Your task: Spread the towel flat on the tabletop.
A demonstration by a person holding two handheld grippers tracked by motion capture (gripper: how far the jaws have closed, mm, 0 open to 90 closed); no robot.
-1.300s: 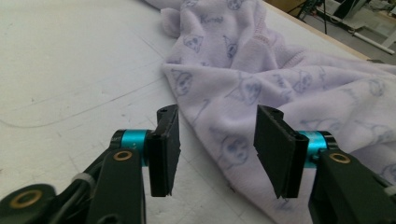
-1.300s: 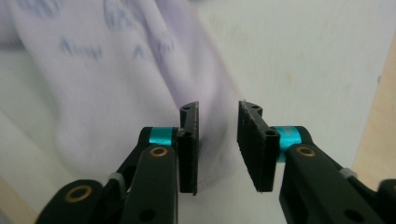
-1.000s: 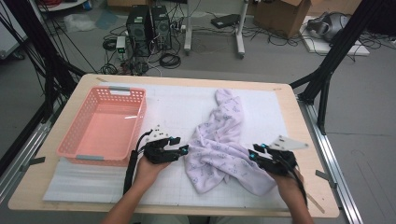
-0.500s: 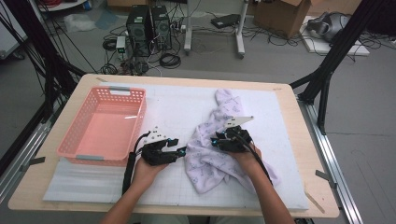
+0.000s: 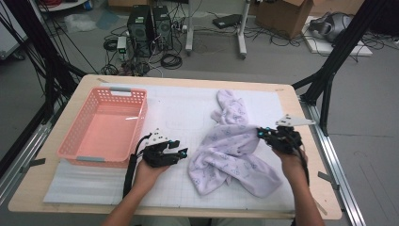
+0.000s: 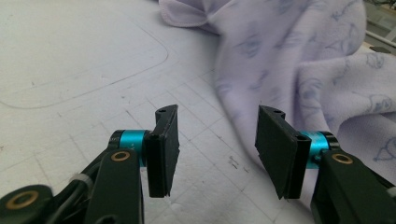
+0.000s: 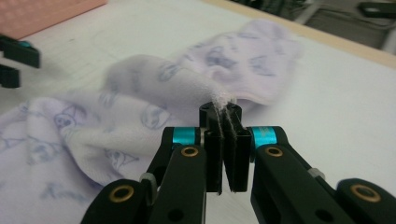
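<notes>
A lilac printed towel (image 5: 233, 153) lies rumpled on the white mat (image 5: 183, 113) beside an empty pink basket (image 5: 104, 127); the right gripper (image 7: 223, 109) has just closed, pinching its edge; the left gripper (image 6: 212, 140) waits, jaws apart (nothing between them); tidying looks barely begun.

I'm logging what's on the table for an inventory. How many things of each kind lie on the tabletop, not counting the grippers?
Pink plastic basket: 1
Lilac printed cloth: 1
White gridded mat: 1
Total: 3
</notes>
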